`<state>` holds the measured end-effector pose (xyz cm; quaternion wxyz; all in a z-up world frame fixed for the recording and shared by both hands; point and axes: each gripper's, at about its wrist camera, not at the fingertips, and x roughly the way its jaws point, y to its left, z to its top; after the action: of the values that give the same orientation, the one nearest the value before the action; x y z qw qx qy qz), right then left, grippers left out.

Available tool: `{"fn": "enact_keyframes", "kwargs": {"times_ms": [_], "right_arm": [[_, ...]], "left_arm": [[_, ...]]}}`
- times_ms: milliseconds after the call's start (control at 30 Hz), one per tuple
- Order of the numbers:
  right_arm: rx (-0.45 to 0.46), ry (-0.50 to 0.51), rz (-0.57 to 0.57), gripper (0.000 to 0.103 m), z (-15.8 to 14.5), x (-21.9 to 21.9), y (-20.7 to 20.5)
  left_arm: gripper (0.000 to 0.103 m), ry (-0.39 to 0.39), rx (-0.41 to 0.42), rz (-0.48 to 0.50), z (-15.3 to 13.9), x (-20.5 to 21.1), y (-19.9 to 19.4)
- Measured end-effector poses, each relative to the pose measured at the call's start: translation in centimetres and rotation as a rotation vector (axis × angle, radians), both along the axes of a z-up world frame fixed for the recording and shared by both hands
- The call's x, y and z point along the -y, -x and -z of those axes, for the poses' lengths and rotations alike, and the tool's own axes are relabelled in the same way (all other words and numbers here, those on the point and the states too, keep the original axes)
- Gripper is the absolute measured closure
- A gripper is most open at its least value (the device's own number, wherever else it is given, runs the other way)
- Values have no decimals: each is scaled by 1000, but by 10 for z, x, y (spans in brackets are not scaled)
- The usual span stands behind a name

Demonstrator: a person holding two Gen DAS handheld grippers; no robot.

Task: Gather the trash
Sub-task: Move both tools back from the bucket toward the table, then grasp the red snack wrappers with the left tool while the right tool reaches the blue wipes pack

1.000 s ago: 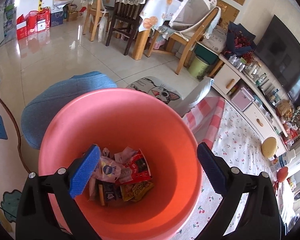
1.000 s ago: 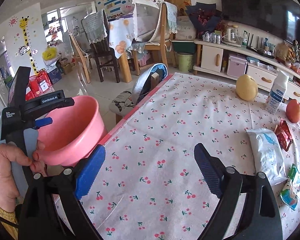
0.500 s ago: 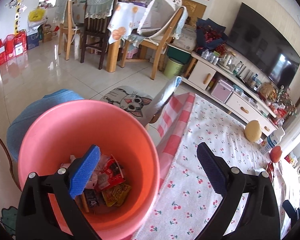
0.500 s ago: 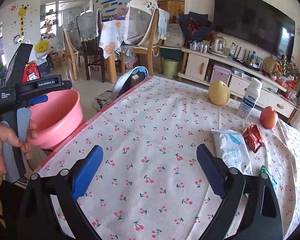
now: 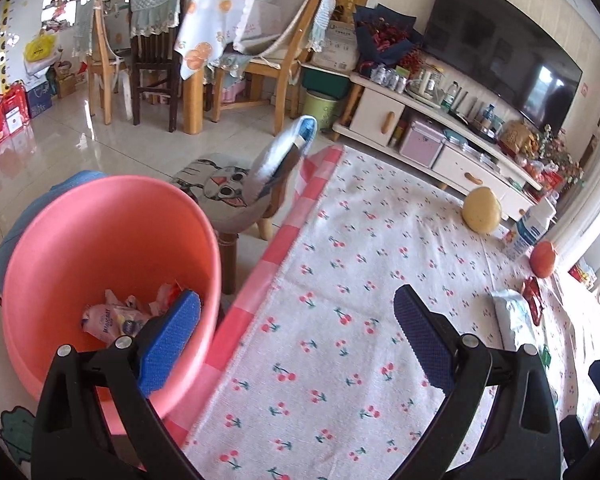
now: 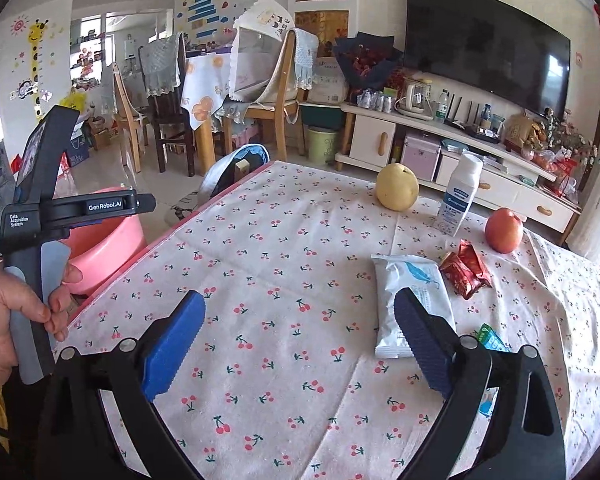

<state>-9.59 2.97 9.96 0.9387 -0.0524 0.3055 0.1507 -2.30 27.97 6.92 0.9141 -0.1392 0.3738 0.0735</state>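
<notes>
Done so far: several crumpled wrappers (image 5: 112, 320) already lie in the bottom of the pink basin (image 5: 100, 216), which sits off the table's near-left edge.
Left to do: on the cherry-print tablecloth (image 6: 284, 264) a white packet (image 6: 408, 292), a red wrapper (image 6: 466, 268) and a small green wrapper (image 6: 492, 338) still wait; the pear, apple and bottle look like no trash.
Right tongs (image 6: 300, 344): jaws wide apart, nothing between them.
Left tongs (image 5: 296, 344): jaws wide apart and empty, one pad over the basin, the other over the cloth.
Trash relative to right tongs: white packet just beyond the right pad; red wrapper farther right; green wrapper beside the right arm.
</notes>
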Motion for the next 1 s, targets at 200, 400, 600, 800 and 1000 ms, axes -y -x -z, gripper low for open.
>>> {"fn": "enact_keyframes", "kwargs": {"times_ms": [200, 400, 600, 800, 1000], "right_arm": [[4, -27, 29, 8, 1, 22, 5], [20, -51, 60, 8, 3, 44, 12], [6, -43, 76, 8, 10, 66, 19], [-11, -47, 97, 8, 17, 96, 35], [-50, -102, 180, 8, 22, 136, 38]], "left_arm": [[5, -11, -5, 51, 4, 26, 2], [5, 19, 9, 126, 1, 50, 5], [5, 21, 50, 247, -9, 88, 4], [5, 44, 65, 405, -16, 148, -12], [5, 29, 39, 529, -9, 223, -49]]}}
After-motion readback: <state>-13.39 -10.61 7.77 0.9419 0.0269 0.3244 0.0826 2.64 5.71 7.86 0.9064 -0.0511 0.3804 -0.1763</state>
